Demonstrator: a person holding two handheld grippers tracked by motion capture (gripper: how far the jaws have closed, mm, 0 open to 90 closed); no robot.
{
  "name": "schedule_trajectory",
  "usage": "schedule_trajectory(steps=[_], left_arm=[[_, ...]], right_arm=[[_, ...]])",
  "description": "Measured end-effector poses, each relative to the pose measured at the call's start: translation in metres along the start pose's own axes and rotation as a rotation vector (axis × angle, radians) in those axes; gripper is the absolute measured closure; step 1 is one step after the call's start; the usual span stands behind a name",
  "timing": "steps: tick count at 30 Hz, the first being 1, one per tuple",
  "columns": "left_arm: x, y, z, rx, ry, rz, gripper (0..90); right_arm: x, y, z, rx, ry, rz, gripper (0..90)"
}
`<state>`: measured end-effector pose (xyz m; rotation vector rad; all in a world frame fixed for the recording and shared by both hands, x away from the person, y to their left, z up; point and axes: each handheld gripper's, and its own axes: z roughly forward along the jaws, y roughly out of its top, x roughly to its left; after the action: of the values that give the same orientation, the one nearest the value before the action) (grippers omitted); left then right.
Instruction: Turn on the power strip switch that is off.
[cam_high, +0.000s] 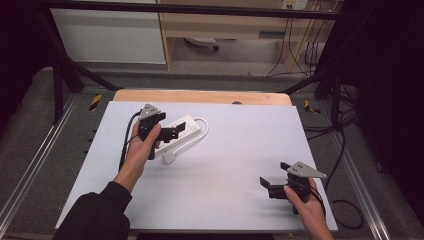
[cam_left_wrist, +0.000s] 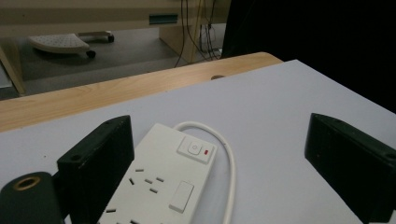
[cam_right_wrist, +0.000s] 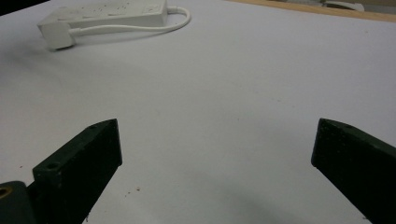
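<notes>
A white power strip (cam_high: 189, 127) lies on the left half of the white tabletop (cam_high: 235, 150), its cable looping round to a white plug (cam_high: 169, 158) in front of it. My left gripper (cam_high: 172, 133) hovers over the strip's near end, open. In the left gripper view the power strip (cam_left_wrist: 161, 179) with its switch sits between the wide-apart jaws, close to the left one, and the gripper (cam_left_wrist: 219, 135) holds nothing. My right gripper (cam_high: 269, 186) is open over bare table at the front right. Its own view has the gripper (cam_right_wrist: 217, 140) empty, with the power strip (cam_right_wrist: 107, 14) and plug (cam_right_wrist: 56, 35) far off.
A wooden strip (cam_high: 200, 96) borders the table's far edge. Black frame legs (cam_high: 62, 75) stand at both far corners, with cables (cam_high: 345, 150) on the floor to the right. A cabinet and shelving stand beyond.
</notes>
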<state>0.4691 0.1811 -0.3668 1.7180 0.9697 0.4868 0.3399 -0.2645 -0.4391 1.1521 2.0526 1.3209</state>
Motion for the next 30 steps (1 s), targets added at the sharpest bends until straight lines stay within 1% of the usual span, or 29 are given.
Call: schedule_trajectory(steps=[1,3,5,8,11,15,21,23,26,30], left_arm=[[0.0,0.0,-0.003,-0.002,0.003,-0.001,7.5],[0.0,-0.001,-0.009,-0.022,-0.001,-0.006,7.3],[0.0,-0.002,-0.016,-0.027,-0.001,-0.005,6.9],[0.0,-0.006,-0.026,-0.036,-0.003,-0.012,6.9],[-0.001,-0.012,-0.038,-0.058,-0.001,-0.019,6.9],[-0.002,-0.023,-0.055,-0.07,0.003,-0.013,6.5],[0.003,-0.043,-0.078,-0.095,0.018,-0.044,6.8],[0.007,-0.05,-0.085,-0.097,0.03,-0.051,6.9],[0.011,-0.059,-0.094,-0.105,0.044,-0.073,7.5],[0.013,-0.069,-0.104,-0.103,0.05,-0.077,7.6]], right_arm=[[0.0,0.0,0.0,0.0,-0.001,0.001,2.3],[0.0,0.0,0.0,0.001,-0.001,-0.003,2.3],[0.0,0.0,0.001,0.001,-0.002,-0.003,2.3],[0.0,0.0,0.001,0.003,-0.003,-0.004,2.3],[0.0,0.0,0.001,0.003,-0.003,-0.004,2.3],[0.0,0.0,0.001,0.003,-0.004,-0.003,2.3],[0.0,0.0,0.002,0.006,-0.006,-0.003,2.3],[0.001,0.0,0.002,0.008,-0.006,-0.002,2.3],[0.001,-0.001,0.003,0.01,-0.007,-0.005,2.3],[0.001,-0.001,0.003,0.012,-0.006,-0.004,2.3]])
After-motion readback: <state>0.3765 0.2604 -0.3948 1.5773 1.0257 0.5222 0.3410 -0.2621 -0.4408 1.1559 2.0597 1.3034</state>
